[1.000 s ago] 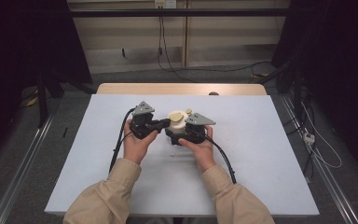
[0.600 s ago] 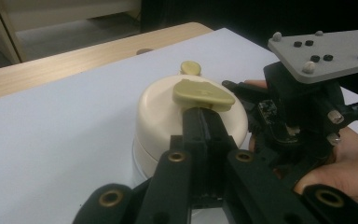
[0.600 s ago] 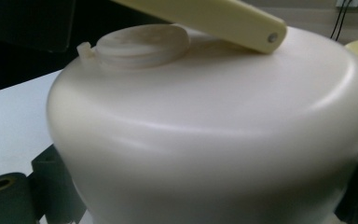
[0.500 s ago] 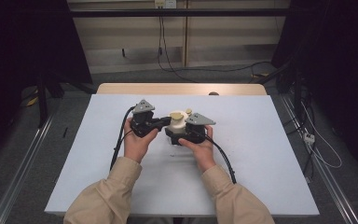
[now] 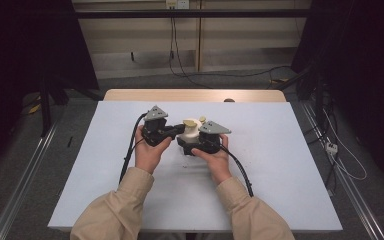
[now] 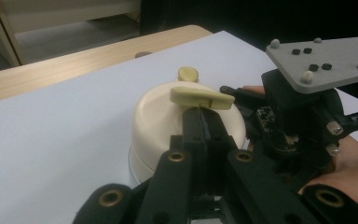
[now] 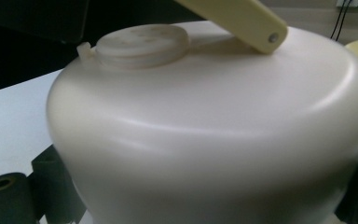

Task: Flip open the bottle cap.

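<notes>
Scene: a person in beige sleeves works two hand-held tools over a cream domed container near the middle of a white tabletop, a strip of bare wood showing at its far edge.
Writing: no brand, label or lettering can be read on the container or on either tool.
Container: it stands upright on its round base, dome up; a flat perforated disc sits on the crown, with a small nub at its rim.
Handle: a pale yellow flat handle lies level across the top of the dome, its long axis running crosswise in the left gripper view, rounded tip toward the other tool.
Knob: a small yellow knob shows just behind the dome.
Left tool: jaws closed together, pinching the near edge of the yellow handle.
Right tool: pressed in close against the container's side, dark jaw parts flanking the wall at both lower corners of its own view; whether they clamp it cannot be told.
Hands: they meet at the container, cables trailing back toward the person.
</notes>
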